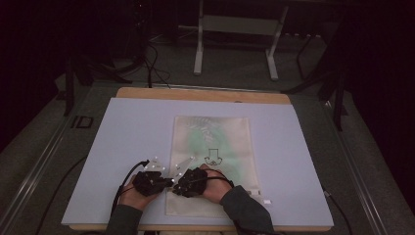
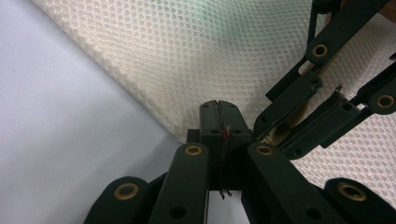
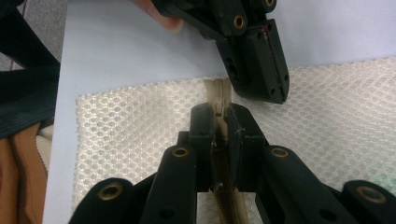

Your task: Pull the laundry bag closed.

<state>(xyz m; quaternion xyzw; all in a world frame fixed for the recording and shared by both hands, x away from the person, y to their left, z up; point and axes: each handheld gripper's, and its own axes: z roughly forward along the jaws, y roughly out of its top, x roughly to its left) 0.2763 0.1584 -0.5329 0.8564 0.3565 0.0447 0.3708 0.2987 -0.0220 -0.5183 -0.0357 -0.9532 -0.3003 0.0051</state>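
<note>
My sleeves and hands are nearest the high cam, at the table's (image 1: 88, 161) near edge, w/ the mesh bag (image 1: 215, 147) as my landmark. Going L to R: my left gripper (image 1: 166, 182) sits at the bag's left edge, near its bottom corner. In the left gripper view its jaws are pressed together, pads meeting on the bag's edge (image 2: 187, 130); the mesh looks pinched there, though the pads hide how much fabric is caught. Just right of it, nearly touching, my right gripper (image 1: 177, 188) rests over the bag's near-left part. In the right gripper view its jaws are closed on the beige zipper (image 3: 219, 98) that runs along the bag's edge, tape passing between the pads. The left gripper's tips (image 3: 268, 79) lie just beside that zipper, on the mesh. Bag lies flat on the pale sheet, roughly mid-table, w/ a green tint and a dark arrow mark (image 1: 213, 156) just beyond my hands.
</note>
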